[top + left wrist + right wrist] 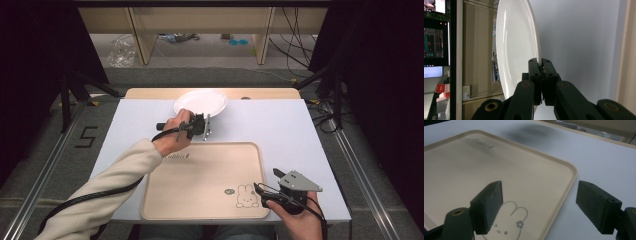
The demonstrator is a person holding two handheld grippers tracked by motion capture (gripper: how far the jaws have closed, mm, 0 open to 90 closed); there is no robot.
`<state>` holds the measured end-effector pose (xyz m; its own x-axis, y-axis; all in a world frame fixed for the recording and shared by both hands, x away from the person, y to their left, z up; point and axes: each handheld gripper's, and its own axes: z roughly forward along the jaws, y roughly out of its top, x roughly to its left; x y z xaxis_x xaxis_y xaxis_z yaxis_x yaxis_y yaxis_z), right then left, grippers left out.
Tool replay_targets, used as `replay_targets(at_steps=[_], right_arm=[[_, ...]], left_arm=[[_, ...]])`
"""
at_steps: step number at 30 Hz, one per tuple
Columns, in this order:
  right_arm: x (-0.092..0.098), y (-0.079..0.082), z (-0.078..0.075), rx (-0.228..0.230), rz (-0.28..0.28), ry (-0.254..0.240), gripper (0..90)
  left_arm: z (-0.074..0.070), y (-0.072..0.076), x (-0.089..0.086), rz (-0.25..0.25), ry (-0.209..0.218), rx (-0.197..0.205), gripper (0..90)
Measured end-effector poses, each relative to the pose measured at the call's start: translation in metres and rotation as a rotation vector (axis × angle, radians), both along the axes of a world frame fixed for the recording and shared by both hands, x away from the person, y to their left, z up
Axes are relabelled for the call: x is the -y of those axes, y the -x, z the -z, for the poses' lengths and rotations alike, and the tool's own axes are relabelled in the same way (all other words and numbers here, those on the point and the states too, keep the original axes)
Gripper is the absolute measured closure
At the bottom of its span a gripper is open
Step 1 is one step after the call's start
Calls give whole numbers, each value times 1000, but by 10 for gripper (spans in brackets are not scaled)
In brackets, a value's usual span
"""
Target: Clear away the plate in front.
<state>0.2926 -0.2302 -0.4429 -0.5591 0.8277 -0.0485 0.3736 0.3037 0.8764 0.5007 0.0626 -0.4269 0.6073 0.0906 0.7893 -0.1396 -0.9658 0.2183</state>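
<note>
At the far middle of the table, a white plate [200,103] is gripped by its near rim. The rim is pinched between the closed jaws of the left gripper [205,126], which is held sideways in the left hand [172,135]. In the left gripper view the plate [516,47] is seen edge-on and upright in the picture, because that camera is rolled over with the hand; the two black pads are pressed together on the thin rim. An edge grip is likely chosen because a flat plate offers nothing else to clamp. Whether the plate is already lifted or rests on the table cannot be told.

Just near of the plate, a beige tray [205,181] is laid flat, with a rabbit drawing [246,196] at its near right corner. Its surface is bare, so it is judged to be the place meant for the plate.

At the near right, beside the tray's corner, the right gripper [265,187] is held in the right hand [300,220]. In the right gripper view its jaws are spread wide, with nothing between them, above the tray [461,170] edge and the rabbit drawing [509,220]. It is probably kept there to steady the tray or simply to stay clear.

The white table [280,125] is otherwise uncluttered.
</note>
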Motion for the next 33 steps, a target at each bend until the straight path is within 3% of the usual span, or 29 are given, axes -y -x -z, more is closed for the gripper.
replay_targets(at_steps=[13,15,33], right_arm=[[0,0,0,3,2,2,226],[1,0,-1,14,6,13,226],[1,1,-1,3,11,-2,226]], left_arm=[[-3,11,-3,13,16,10,878],[-5,13,-4,9,-15,12,878],[-12,44,-13,32,-11,37,878]])
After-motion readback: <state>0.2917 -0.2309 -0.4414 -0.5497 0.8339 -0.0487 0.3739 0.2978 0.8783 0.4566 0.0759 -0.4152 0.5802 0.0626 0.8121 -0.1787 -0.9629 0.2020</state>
